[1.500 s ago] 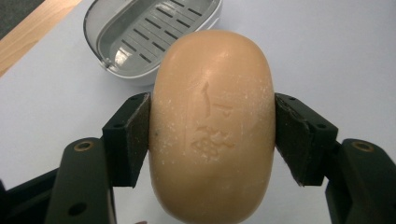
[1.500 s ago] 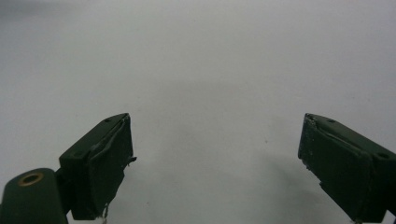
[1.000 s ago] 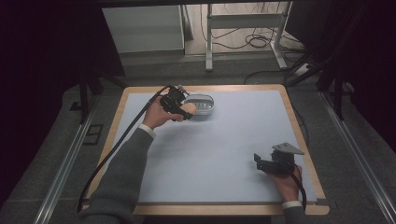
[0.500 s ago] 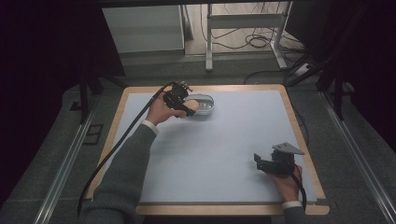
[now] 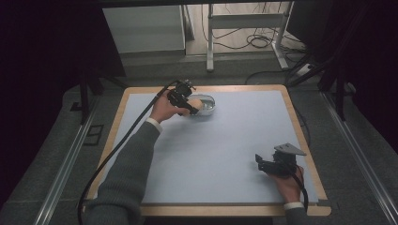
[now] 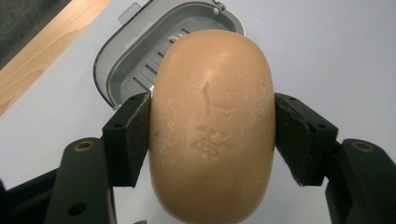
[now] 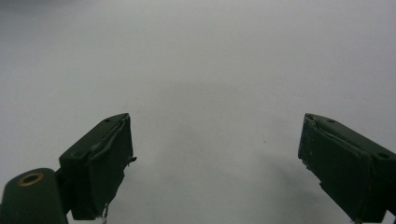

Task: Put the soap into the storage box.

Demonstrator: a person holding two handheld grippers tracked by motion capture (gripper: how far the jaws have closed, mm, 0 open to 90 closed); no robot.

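Observation:
A tan oval bar of soap (image 6: 212, 126) with stamped characters is clamped between the two black jaws of my left gripper (image 6: 212, 133). Just beyond it lies a grey slotted soap dish (image 6: 140, 60) on the pale blue mat. In the high view the left gripper (image 5: 190, 105) holds the soap (image 5: 195, 105) at the near left edge of the soap dish (image 5: 209, 107), at the back of the table. My right gripper (image 5: 259, 161) rests near the front right corner, and its jaws (image 7: 215, 163) stand wide apart over bare mat with nothing between them.
A pale blue mat (image 5: 220, 150) covers the wooden tabletop (image 5: 115, 124). A black cable (image 5: 126, 136) trails from the left gripper off the table's left side. Metal rails (image 5: 65, 164) run along both sides, and desk legs and cables (image 5: 244, 37) stand beyond the far edge.
The left hand with the soap has shifted slightly toward the soap dish. The right gripper has stayed where it was.

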